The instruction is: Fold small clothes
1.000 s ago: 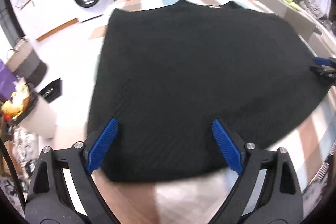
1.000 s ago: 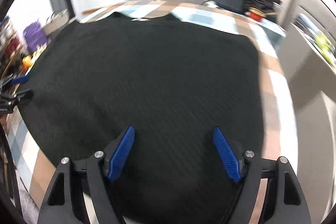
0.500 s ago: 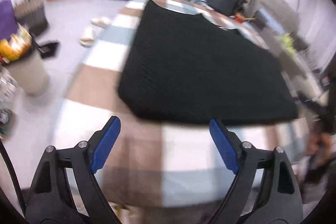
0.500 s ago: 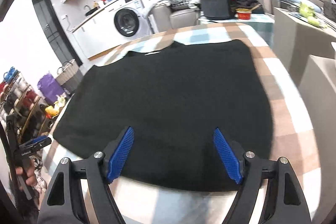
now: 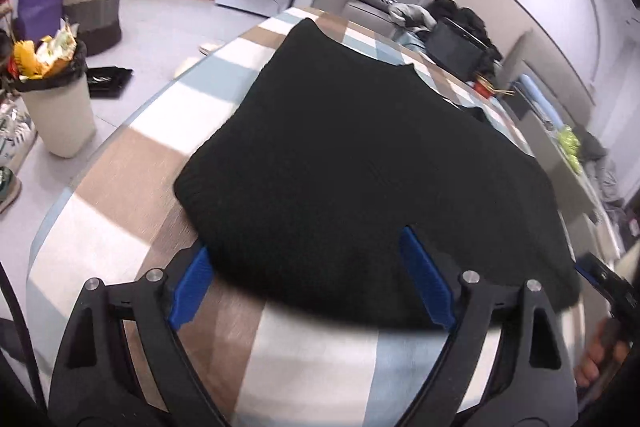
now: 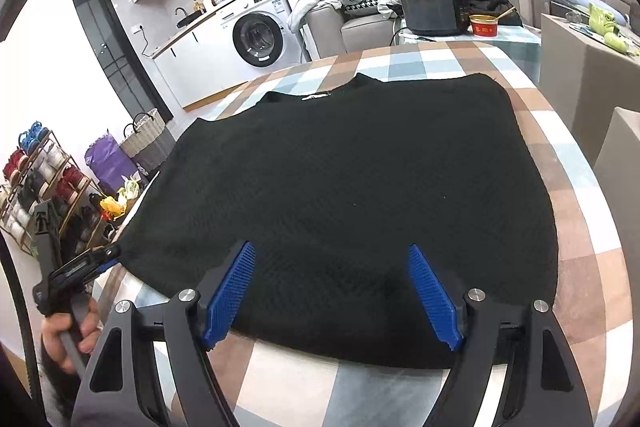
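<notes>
i see the black ribbed knit sweater [image 6: 352, 195] spread flat on the checked tablecloth [image 6: 576, 267]. my left gripper [image 5: 312, 283] and right gripper [image 6: 332, 291] both gape wide over its near hem, ridged blue pads [image 6: 230, 293] gripping nothing.

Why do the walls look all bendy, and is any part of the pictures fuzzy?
Both wrist views come through fisheye lenses, so straight walls and the table edge curve. In the left wrist view the black sweater has a smeared near edge, likely motion blur. The right wrist view is sharper; the sweater's knit texture shows. No strong glare in either.
</notes>
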The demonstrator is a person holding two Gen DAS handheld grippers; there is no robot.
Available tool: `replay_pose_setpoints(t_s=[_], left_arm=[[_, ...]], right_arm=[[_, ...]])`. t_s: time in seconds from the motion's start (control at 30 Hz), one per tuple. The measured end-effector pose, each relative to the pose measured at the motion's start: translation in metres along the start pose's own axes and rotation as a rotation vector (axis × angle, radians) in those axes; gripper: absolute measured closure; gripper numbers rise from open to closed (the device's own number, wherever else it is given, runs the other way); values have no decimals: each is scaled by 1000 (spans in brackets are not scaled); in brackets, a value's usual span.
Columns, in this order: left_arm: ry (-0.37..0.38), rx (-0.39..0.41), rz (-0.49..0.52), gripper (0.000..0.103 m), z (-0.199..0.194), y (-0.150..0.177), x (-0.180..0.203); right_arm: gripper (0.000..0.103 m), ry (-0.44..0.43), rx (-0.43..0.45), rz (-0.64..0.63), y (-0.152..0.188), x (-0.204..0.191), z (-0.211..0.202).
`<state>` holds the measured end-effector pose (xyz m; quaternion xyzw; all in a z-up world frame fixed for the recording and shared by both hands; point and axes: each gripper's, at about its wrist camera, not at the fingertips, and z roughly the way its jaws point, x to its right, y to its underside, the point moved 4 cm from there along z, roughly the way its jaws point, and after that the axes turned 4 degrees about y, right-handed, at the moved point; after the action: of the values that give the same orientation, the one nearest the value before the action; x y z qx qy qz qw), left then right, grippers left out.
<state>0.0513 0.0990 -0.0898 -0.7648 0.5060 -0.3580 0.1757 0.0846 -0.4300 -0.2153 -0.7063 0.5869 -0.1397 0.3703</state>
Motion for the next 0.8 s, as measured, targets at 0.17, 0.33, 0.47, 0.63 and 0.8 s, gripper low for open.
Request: replay_pose_setpoints(t_s=[0.17,0.33,0.47,0.63,0.8], left_arm=[[-30,-20,-39,74,15,-12,0],[23,18,-30,84,17,-23,4],[71,52,-67,85,-1,-30,-15],[70,71,-50,85,-20,-33,-17],[126,144,72,85,-43,-55,33]], right_arm=[[22,11,-12,0,1,2,5],[22,19,2,10,-1,8,1],[22,38,13,26,-2,16,-4],[22,47,7,41,-2,23,-1],[22,54,10,45,-4,27,-3]])
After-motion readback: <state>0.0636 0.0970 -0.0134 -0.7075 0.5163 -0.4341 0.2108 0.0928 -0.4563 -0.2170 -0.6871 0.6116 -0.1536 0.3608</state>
